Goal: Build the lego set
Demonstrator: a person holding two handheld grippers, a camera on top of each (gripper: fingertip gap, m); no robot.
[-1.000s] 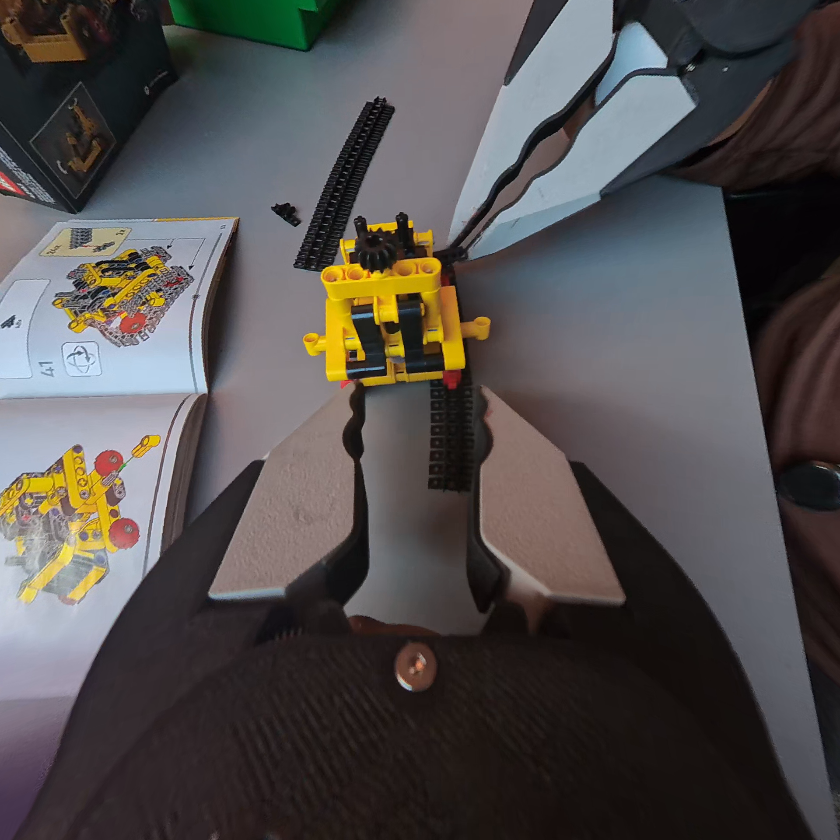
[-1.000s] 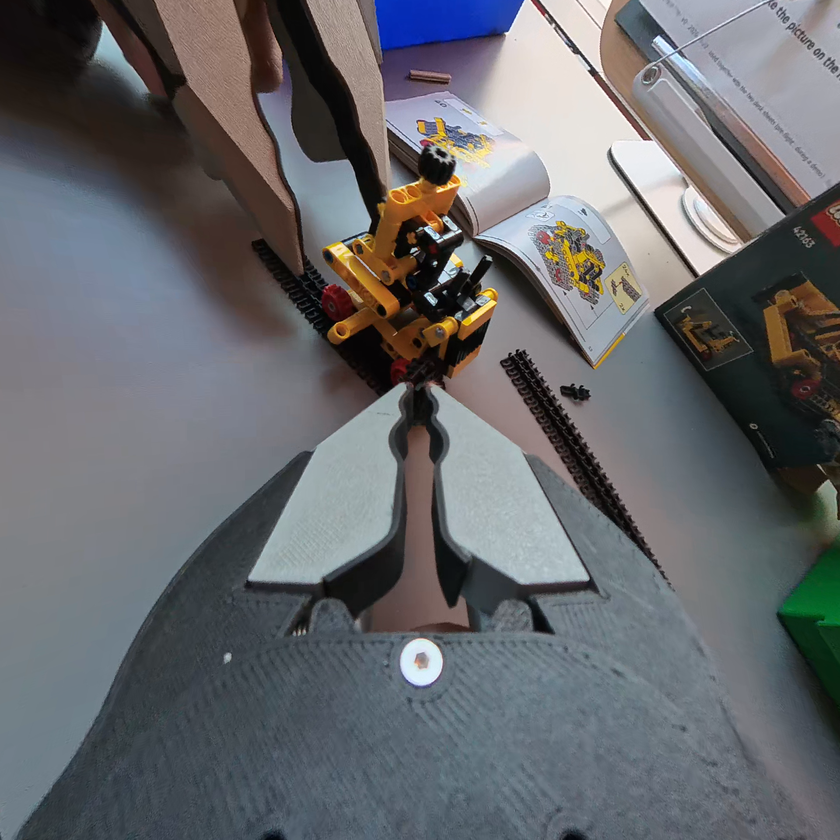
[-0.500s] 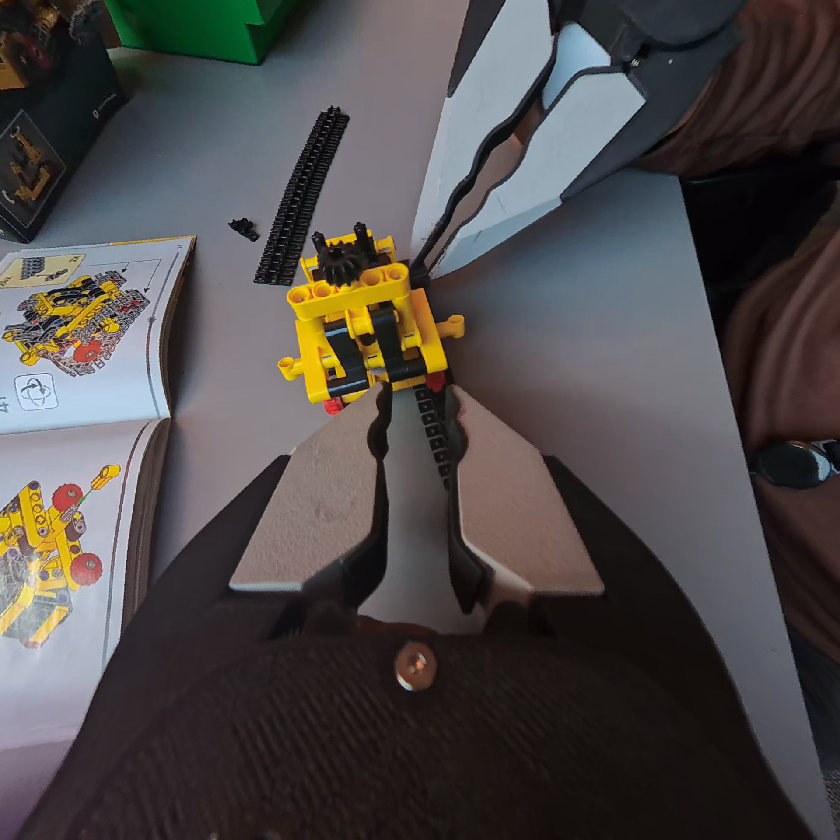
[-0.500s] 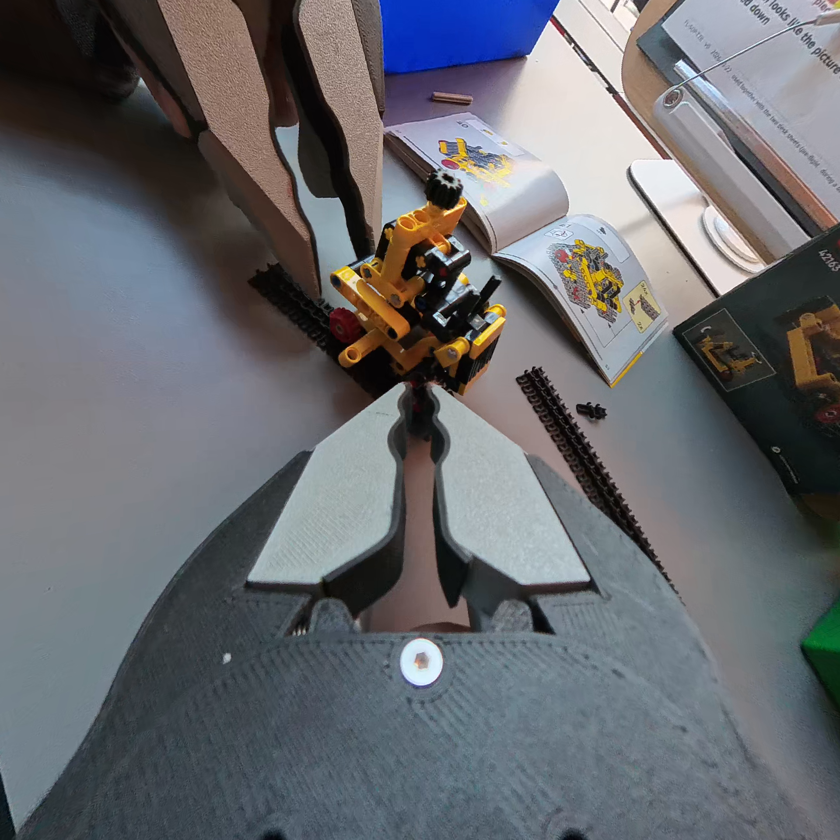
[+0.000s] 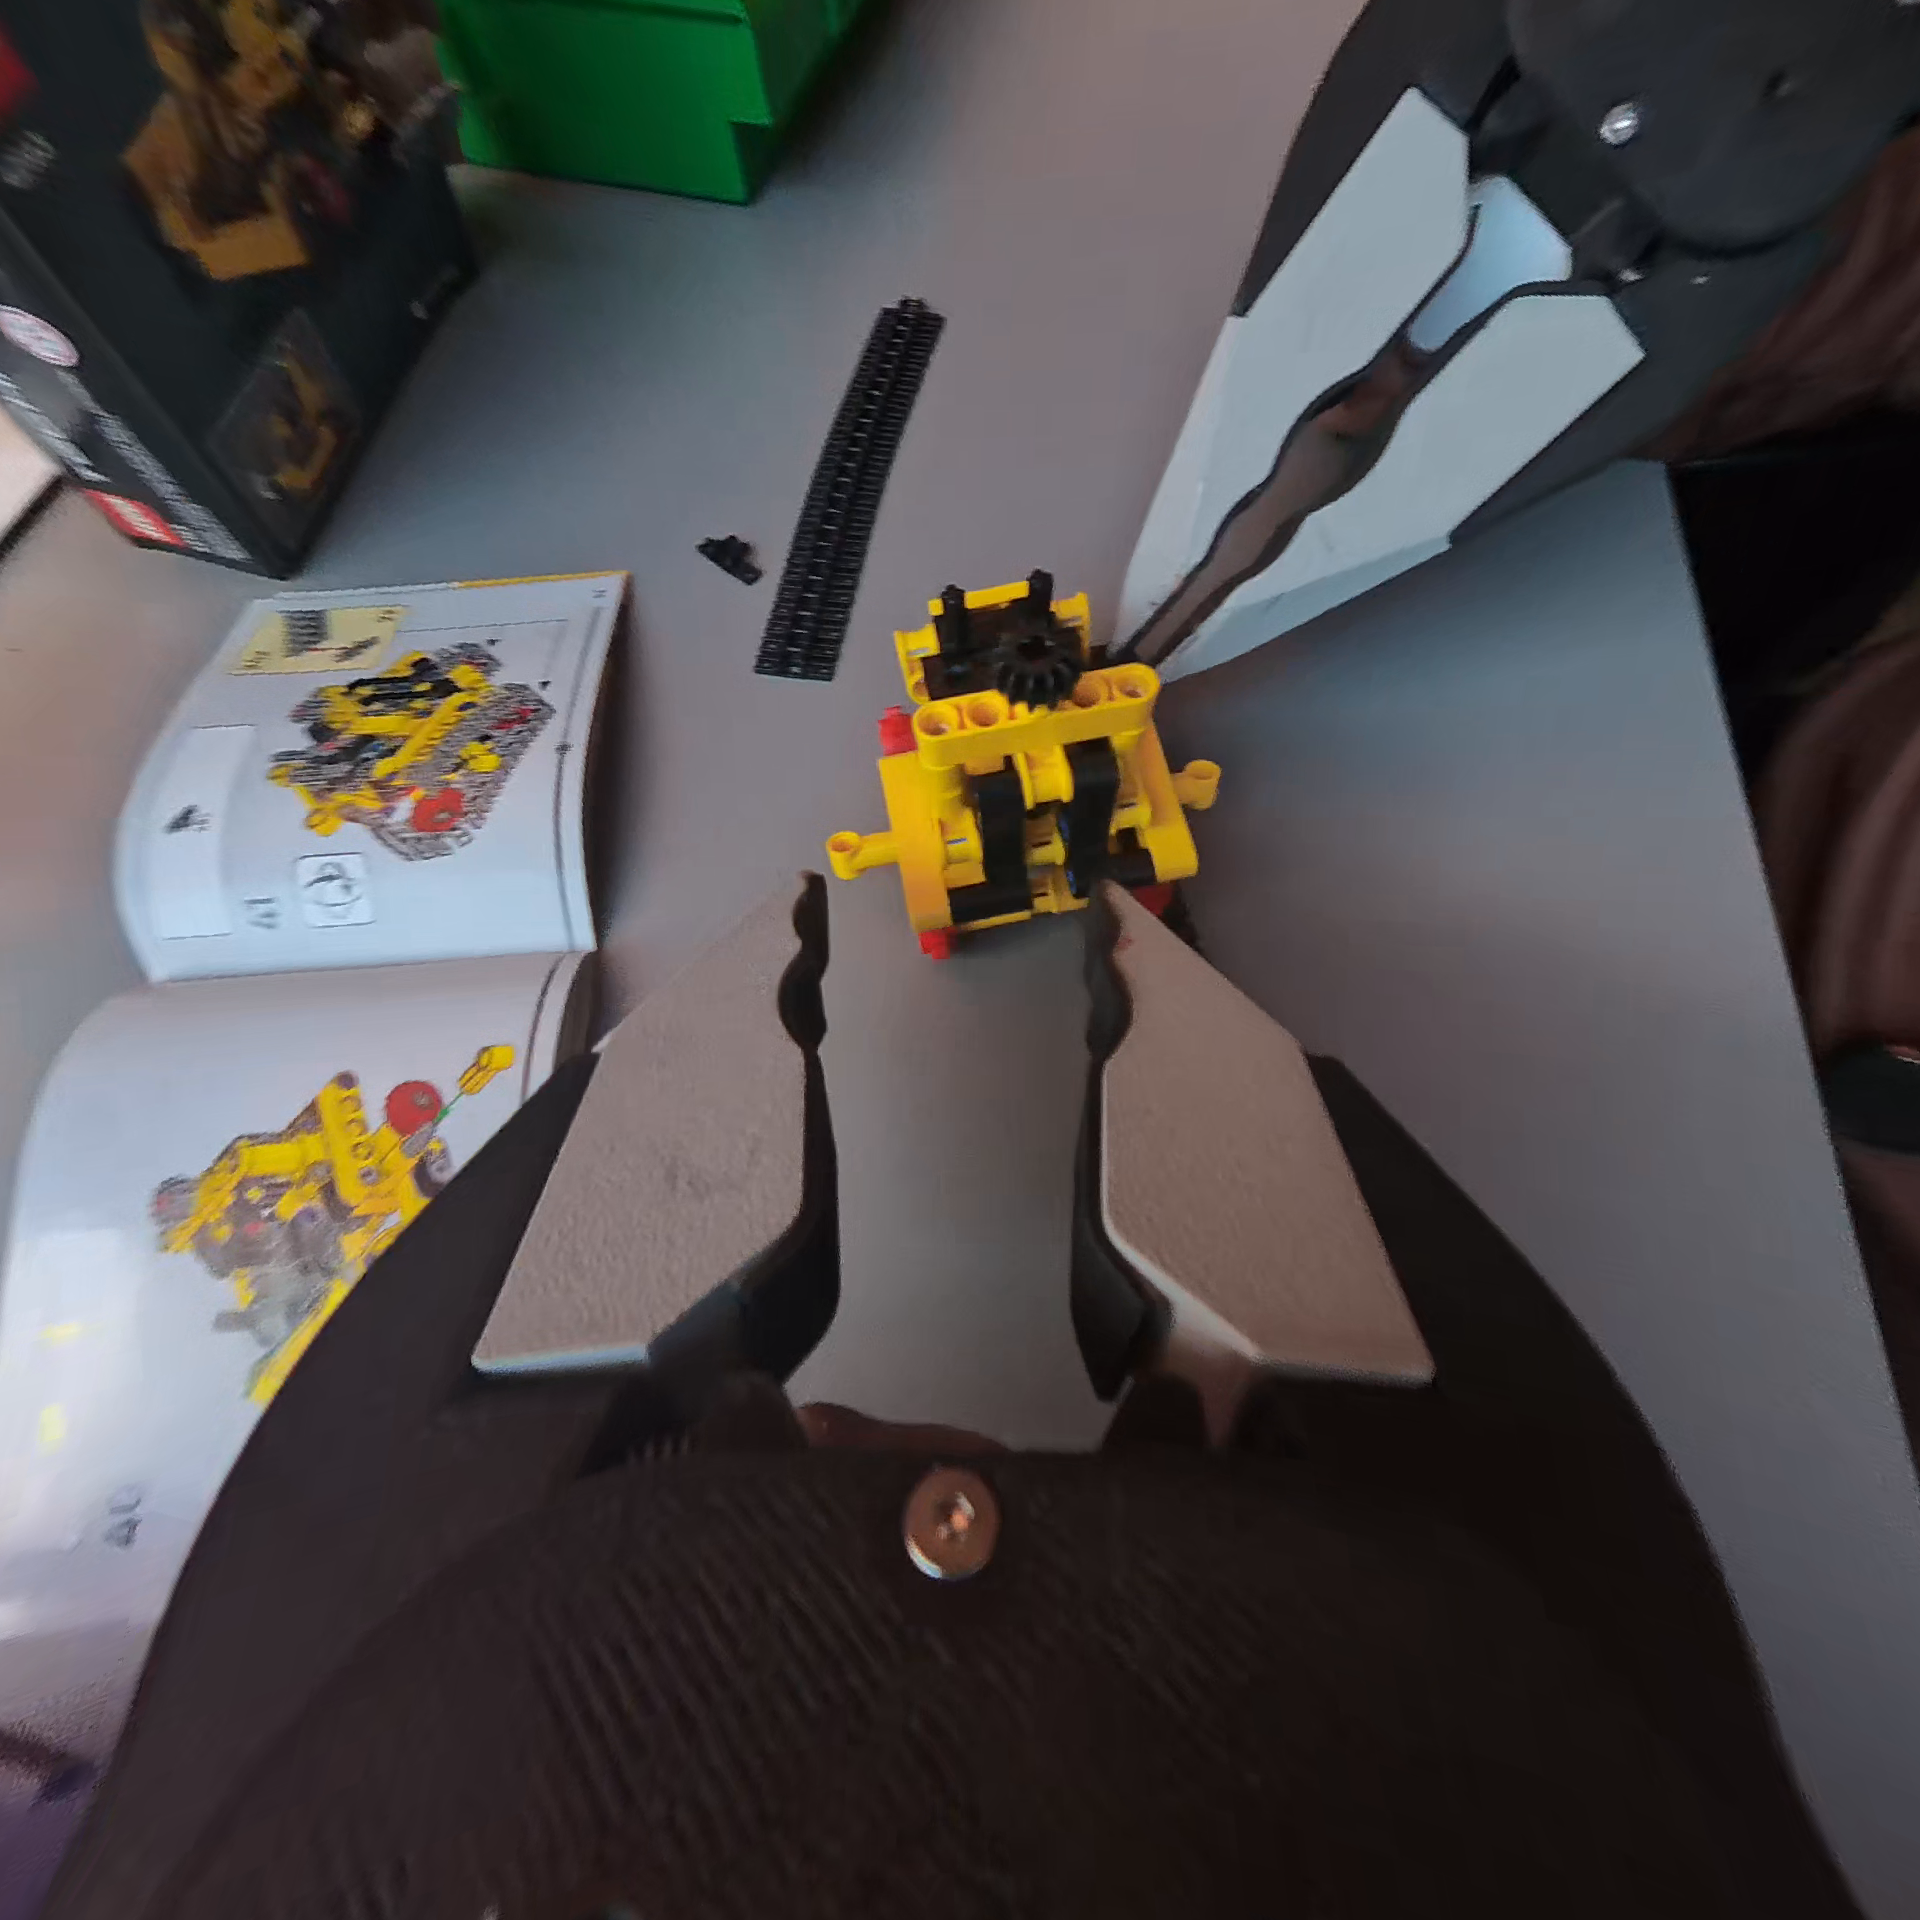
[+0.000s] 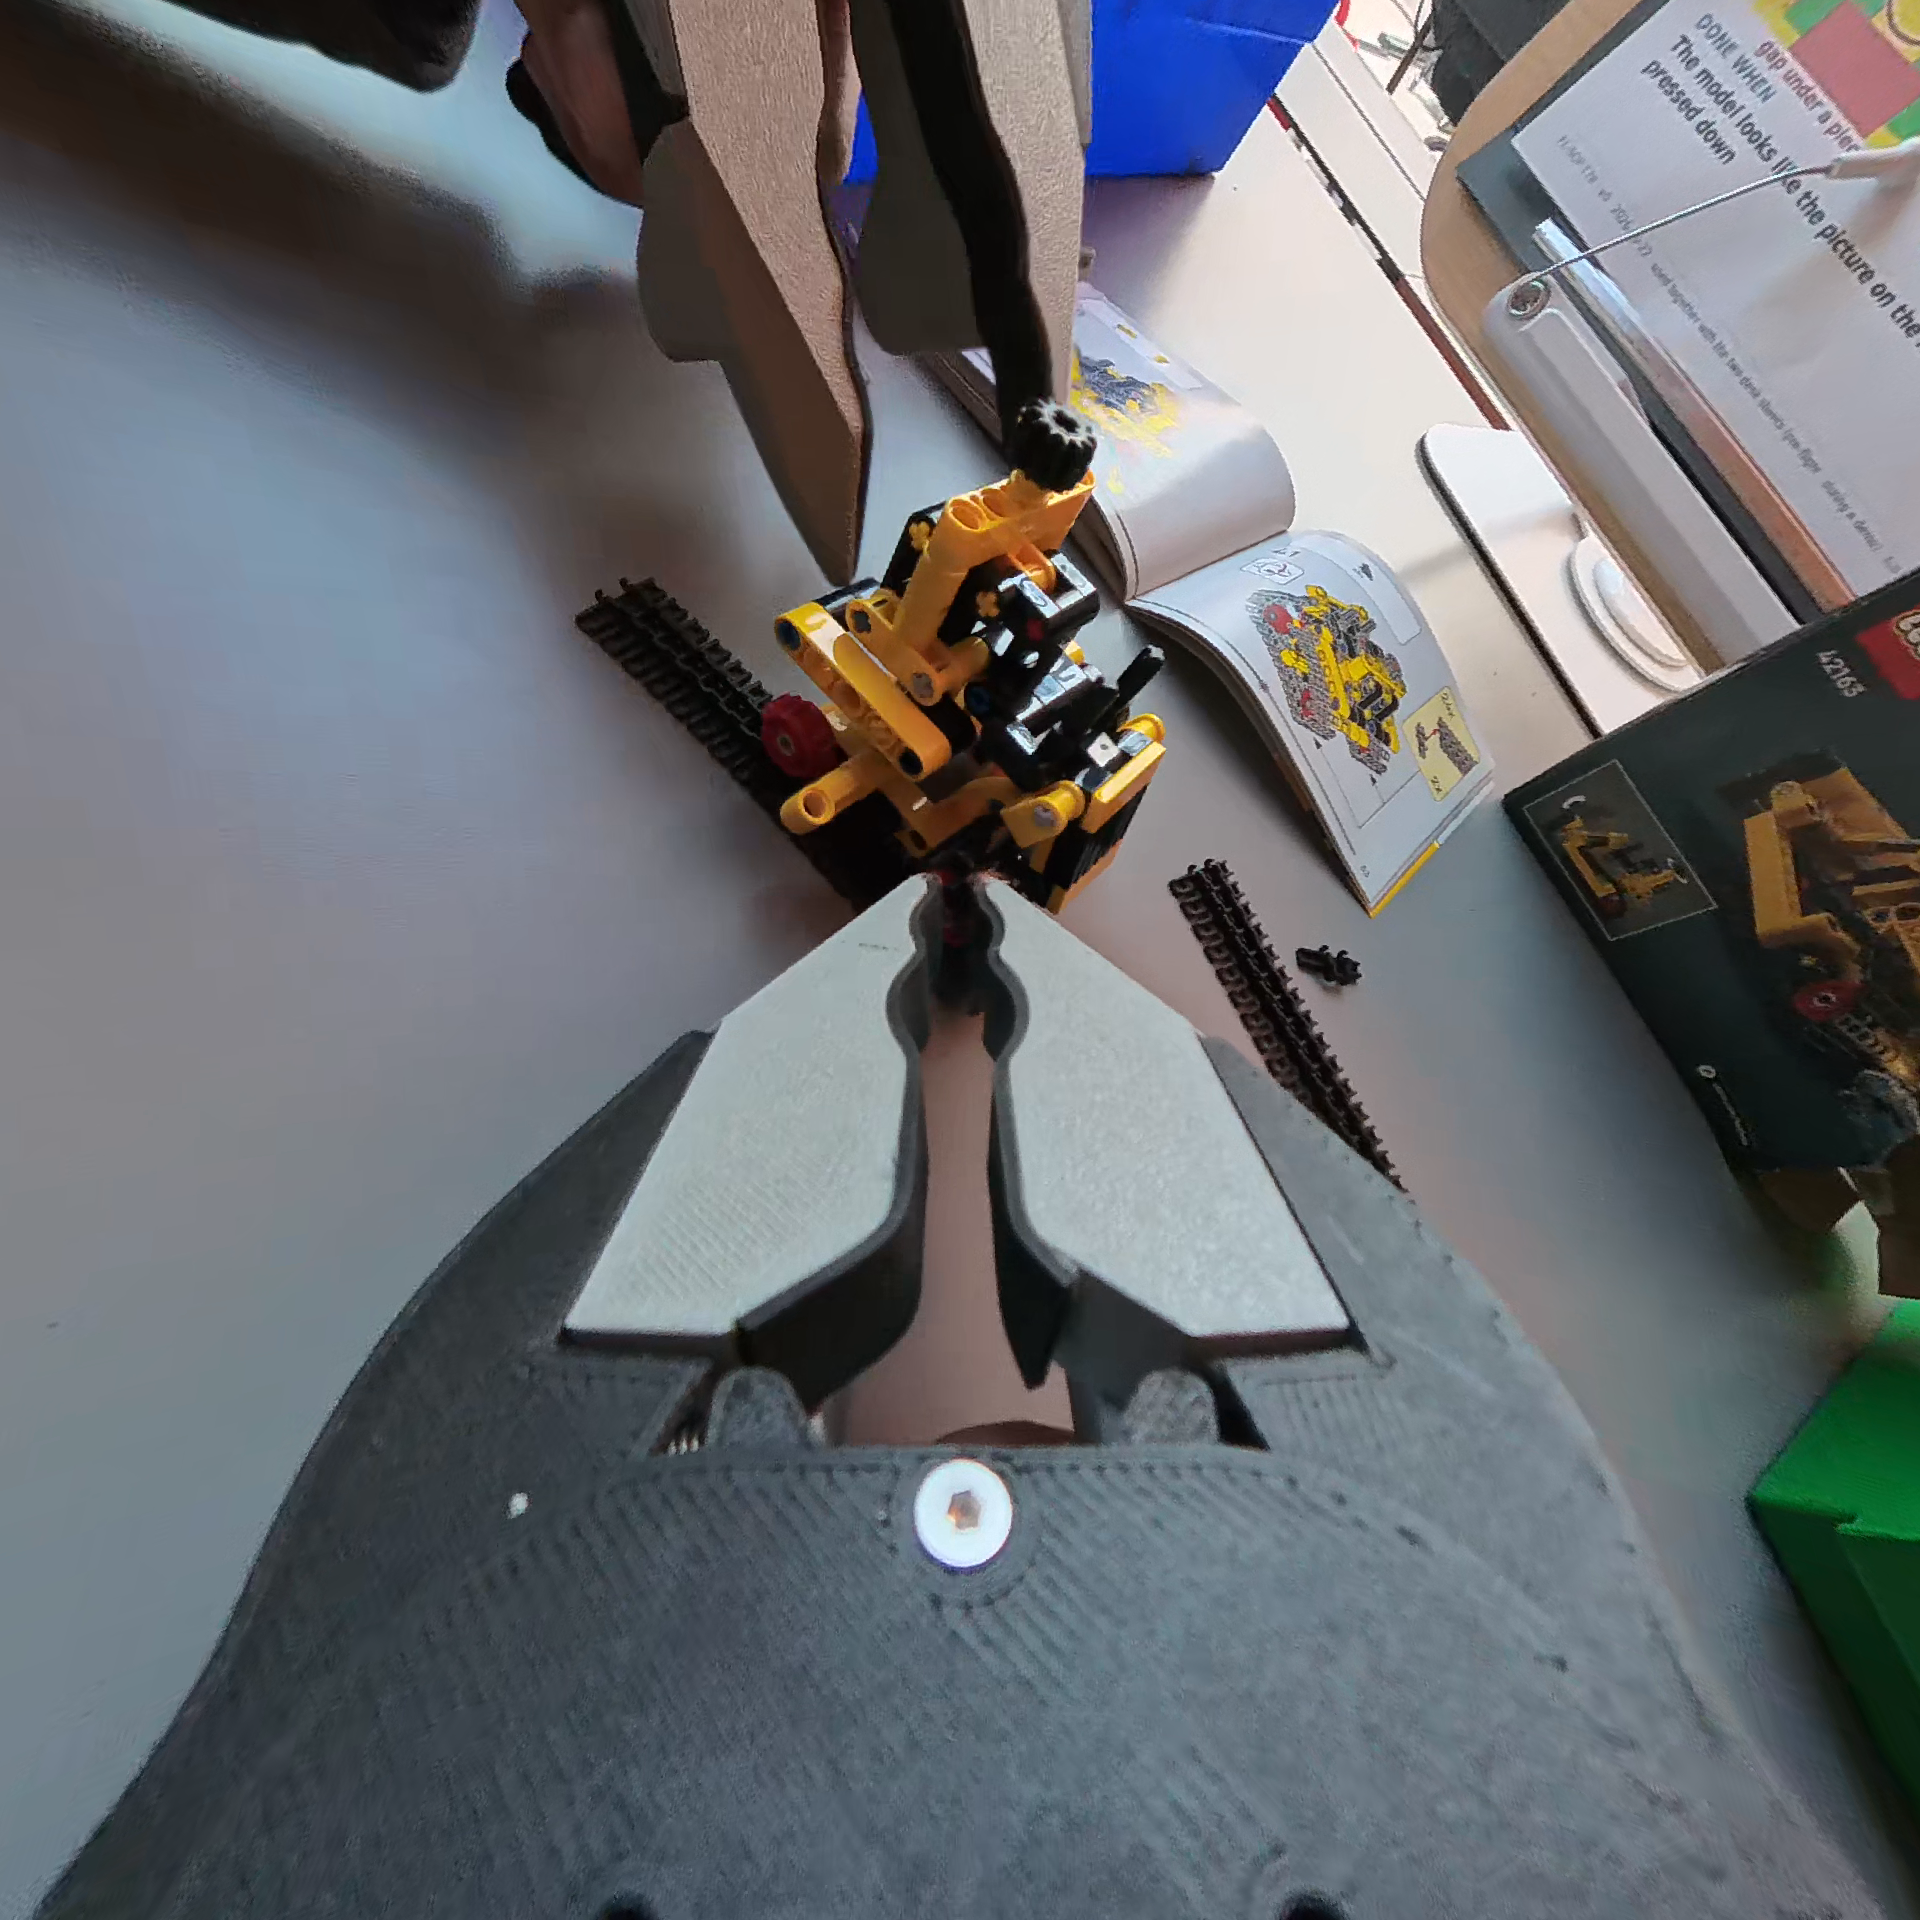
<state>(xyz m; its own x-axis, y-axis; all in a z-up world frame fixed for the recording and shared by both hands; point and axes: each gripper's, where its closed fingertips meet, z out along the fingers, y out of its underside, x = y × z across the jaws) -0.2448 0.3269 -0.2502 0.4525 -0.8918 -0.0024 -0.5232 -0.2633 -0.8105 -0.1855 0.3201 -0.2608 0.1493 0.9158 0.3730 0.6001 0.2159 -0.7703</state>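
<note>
Yellow and black, the half-built bulldozer model is stood on the grey table, just right of the open instruction booklet; one black track strip is laid under its side, presumably for wrapping round the red wheels; a second strip is left behind the model; the right gripper is closed on the track's end at the model's corner; the left gripper is held spread apart, empty, just before the model, likely for steadying it

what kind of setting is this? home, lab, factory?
Likely an office or lab desk: a grey table with a monitor stand, an open instruction booklet, the set's box and green and blue bins.
</note>
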